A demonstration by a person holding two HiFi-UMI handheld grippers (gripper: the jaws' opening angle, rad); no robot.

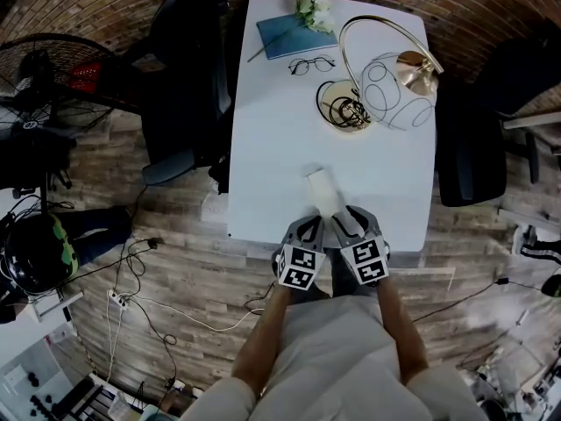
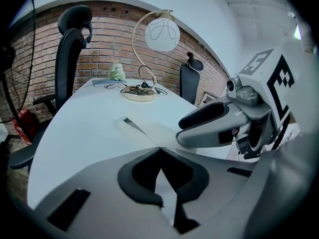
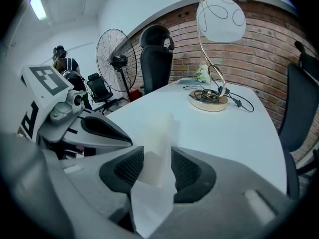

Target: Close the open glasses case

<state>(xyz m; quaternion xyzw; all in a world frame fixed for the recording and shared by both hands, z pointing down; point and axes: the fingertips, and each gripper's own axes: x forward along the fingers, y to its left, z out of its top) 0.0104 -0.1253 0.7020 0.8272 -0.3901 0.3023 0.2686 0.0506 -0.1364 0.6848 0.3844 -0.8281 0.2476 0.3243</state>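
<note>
The glasses case (image 1: 322, 190) is a flat white oblong lying near the front edge of the white table (image 1: 272, 147). In the left gripper view the glasses case (image 2: 147, 129) shows a dark gap at its far end. My right gripper (image 3: 157, 164) is shut on the near end of the case (image 3: 158, 133), whose white body fills the space between the pads. My left gripper (image 2: 159, 151) has its fingertips touching, shut on nothing, just left of the case's near end. In the head view the left gripper (image 1: 308, 231) and right gripper (image 1: 349, 224) sit side by side.
A pair of glasses (image 1: 312, 64), a blue notebook (image 1: 294, 34), white flowers (image 1: 316, 5) and a gold lamp (image 1: 386, 86) with a white shade stand at the table's far end. Black office chairs (image 1: 180, 86) flank the table. A floor fan (image 1: 53, 68) stands at the left.
</note>
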